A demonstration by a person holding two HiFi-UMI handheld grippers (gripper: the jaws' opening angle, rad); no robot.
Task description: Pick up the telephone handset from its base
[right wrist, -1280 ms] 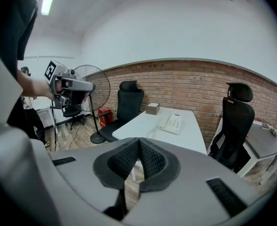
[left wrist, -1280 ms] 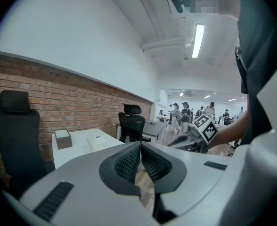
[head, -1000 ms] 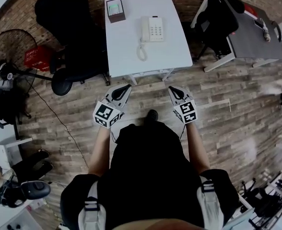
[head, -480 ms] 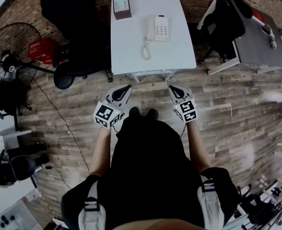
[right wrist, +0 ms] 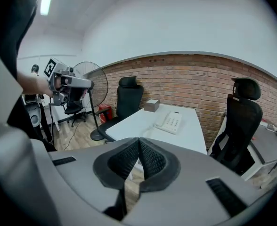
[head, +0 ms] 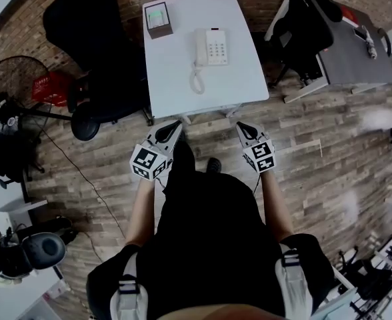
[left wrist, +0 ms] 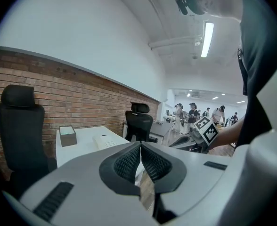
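Observation:
A white telephone [head: 210, 47] sits on the white table [head: 233, 79], its handset [head: 200, 47] resting on the left side of the base with a coiled cord [head: 195, 80] trailing toward me. The phone also shows far off in the right gripper view [right wrist: 170, 121] and the left gripper view [left wrist: 104, 141]. My left gripper [head: 177, 123] and right gripper [head: 241, 125] hover over the floor just short of the table's near edge. Both are shut with nothing between their pads.
A small dark box [head: 158, 16] stands at the table's far left corner. Black office chairs [head: 96, 45] flank the table on both sides, the right one [head: 303, 19] beside a grey desk [head: 356, 49]. A floor fan [head: 16, 92] stands at the left. People stand far off in the left gripper view.
Both grippers have edged closer to the table's near edge. Their jaws have stayed shut. The phone has not moved on the table.

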